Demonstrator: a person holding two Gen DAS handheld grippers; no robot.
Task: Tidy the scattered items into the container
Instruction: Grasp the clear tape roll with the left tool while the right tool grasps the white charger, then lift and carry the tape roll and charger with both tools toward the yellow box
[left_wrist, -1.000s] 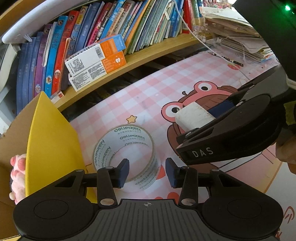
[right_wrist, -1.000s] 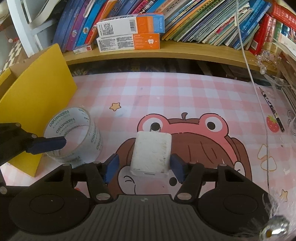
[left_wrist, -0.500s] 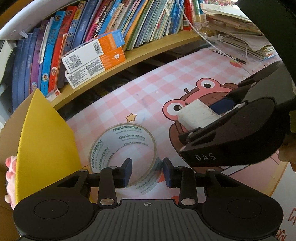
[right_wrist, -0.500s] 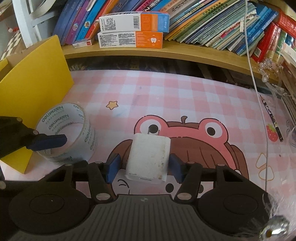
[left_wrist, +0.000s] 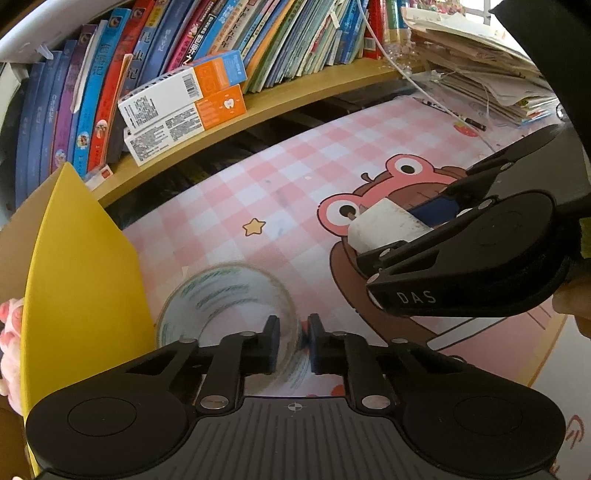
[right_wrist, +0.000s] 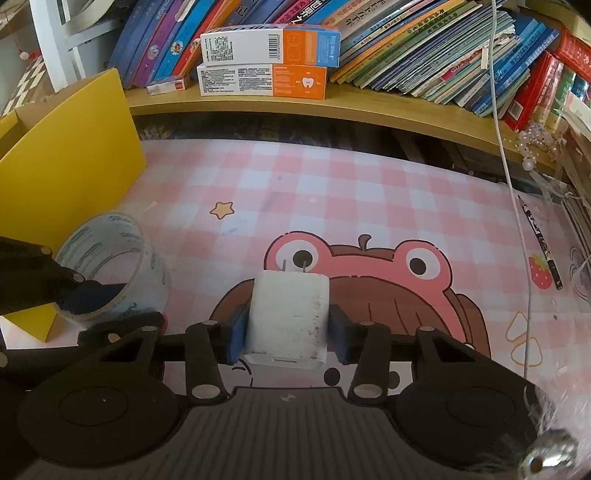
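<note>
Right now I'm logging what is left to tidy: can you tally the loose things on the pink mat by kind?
Clear tape roll, in the left tongs: 1
White charger plug, in the right tongs: 1
Pencil: 1
Total: 3

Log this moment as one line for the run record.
left hand-held gripper: shut on tape roll wall | right hand-held gripper: shut on charger | box: left of tape | neither item in box yet
</note>
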